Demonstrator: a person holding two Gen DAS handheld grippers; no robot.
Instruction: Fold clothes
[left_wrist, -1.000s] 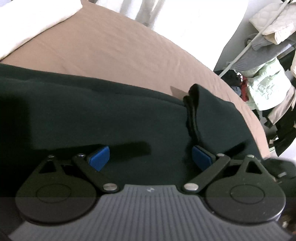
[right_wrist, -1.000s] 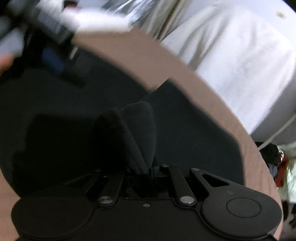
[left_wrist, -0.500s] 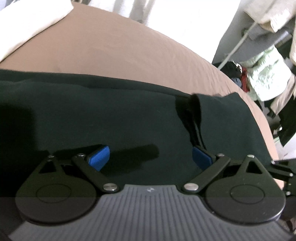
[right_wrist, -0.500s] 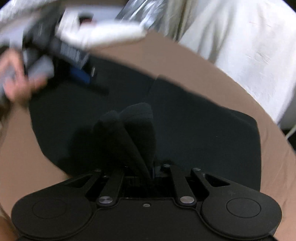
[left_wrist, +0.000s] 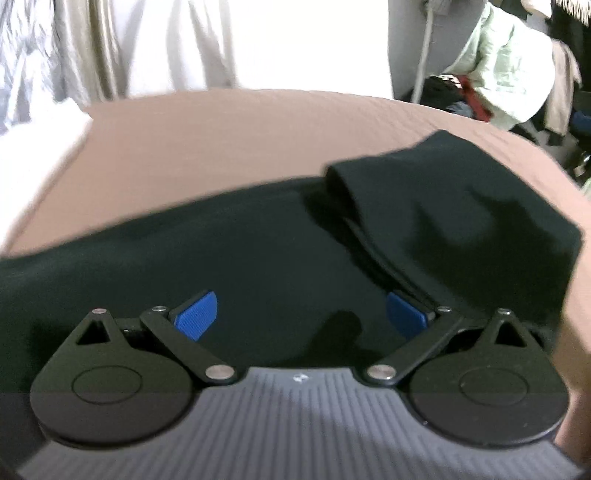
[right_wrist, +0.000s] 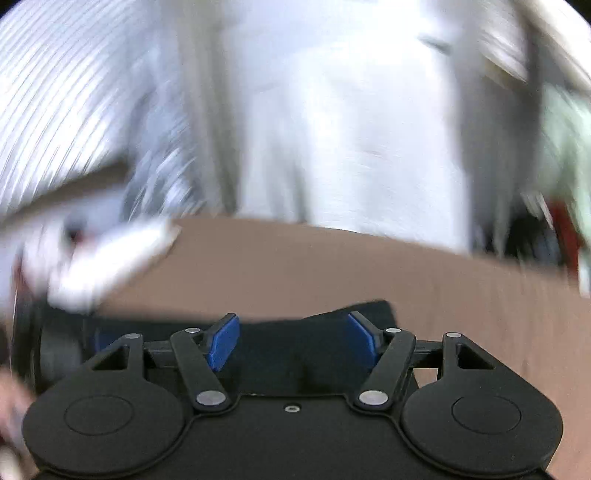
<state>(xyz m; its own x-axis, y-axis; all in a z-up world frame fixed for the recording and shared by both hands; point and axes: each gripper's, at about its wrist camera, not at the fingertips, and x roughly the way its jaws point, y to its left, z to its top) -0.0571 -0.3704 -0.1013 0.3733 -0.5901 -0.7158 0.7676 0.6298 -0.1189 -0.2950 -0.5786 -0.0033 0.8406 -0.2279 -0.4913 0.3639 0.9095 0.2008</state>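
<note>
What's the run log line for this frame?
right tool: opening, nothing gripped | left tool: open over black garment | garment on brown bed cover

Your background: brown bedspread (left_wrist: 229, 144) fills mid-frame, white curtain (left_wrist: 177, 44) runs across the top. White bedding (left_wrist: 33, 147) sits at left edge. Upper right you've got a pile of hanging clothes (left_wrist: 509, 66), pale green and beige, beside a thin pole (left_wrist: 424, 48).
</note>
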